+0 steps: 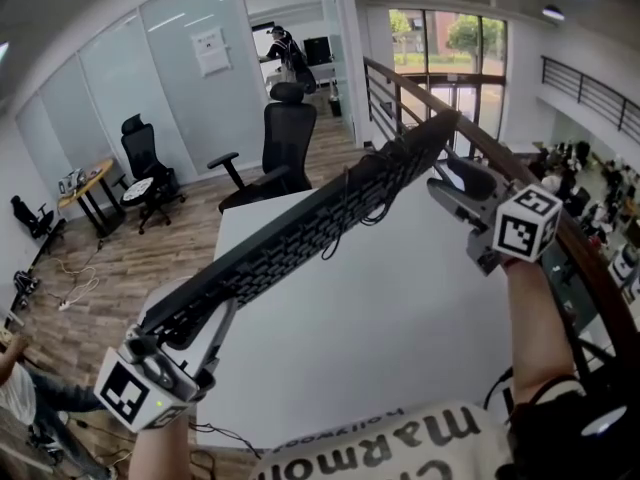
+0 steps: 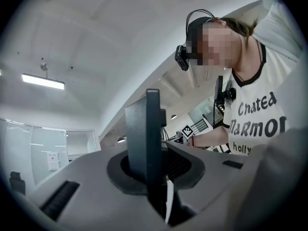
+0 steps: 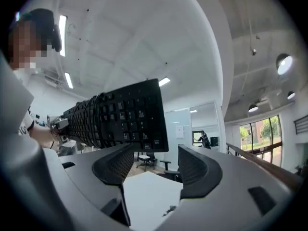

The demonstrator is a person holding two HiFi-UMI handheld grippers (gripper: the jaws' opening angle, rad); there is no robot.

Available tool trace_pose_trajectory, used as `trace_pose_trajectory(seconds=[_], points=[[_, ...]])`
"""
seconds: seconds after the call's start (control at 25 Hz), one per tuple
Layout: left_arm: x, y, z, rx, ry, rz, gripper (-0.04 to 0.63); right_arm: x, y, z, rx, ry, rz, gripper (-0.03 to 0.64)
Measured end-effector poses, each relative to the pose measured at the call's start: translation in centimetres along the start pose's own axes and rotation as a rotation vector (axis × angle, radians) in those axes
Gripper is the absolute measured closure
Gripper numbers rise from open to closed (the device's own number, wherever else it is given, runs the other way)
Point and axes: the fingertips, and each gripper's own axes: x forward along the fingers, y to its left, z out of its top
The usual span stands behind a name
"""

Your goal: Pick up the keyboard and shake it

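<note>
A long black keyboard [image 1: 300,228] is held up in the air, slanting from lower left to upper right above the white table [image 1: 380,308]. My left gripper [image 1: 185,330] is shut on its near left end; in the left gripper view the keyboard [image 2: 144,138] stands edge-on between the pads of that gripper [image 2: 156,165]. My right gripper [image 1: 446,184] is open just below the keyboard's far right end. In the right gripper view the keyboard [image 3: 120,117] hangs above the left jaw, and only the table shows between the jaws of the right gripper [image 3: 154,162]. The keyboard's cable [image 1: 350,213] dangles.
Black office chairs [image 1: 285,138] stand on the wooden floor beyond the table's far edge. A wooden-topped railing [image 1: 480,133] runs along the right side. Another chair [image 1: 145,163] and a small desk [image 1: 85,183] stand at the left. A person [image 1: 283,48] stands far back.
</note>
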Motion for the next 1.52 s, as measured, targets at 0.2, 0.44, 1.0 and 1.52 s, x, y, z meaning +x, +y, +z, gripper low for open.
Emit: trace_pose_trajectory(seconds=[0.2, 0.44, 1.0, 1.52], points=[[-0.3, -0.7, 0.1, 0.021, 0.017, -0.036, 0.52, 0.6, 0.8, -0.6, -0.084, 0.07, 0.028, 0.328], [-0.1, -1.8, -1.0, 0.129, 0.044, -0.09, 0.522, 0.8, 0.7, -0.7, -0.158, 0.062, -0.009, 0.344], [-0.1, -1.9, 0.6, 0.627, 0.16, -0.075, 0.511, -0.8, 1.7, 4.9, -0.225, -0.17, -0.101, 0.353], [0.1, -3.7, -4.5, 0.114, 0.15, -0.123, 0.523, -1.1, 0.2, -5.5, -0.024, 0.041, -0.072, 0.353]])
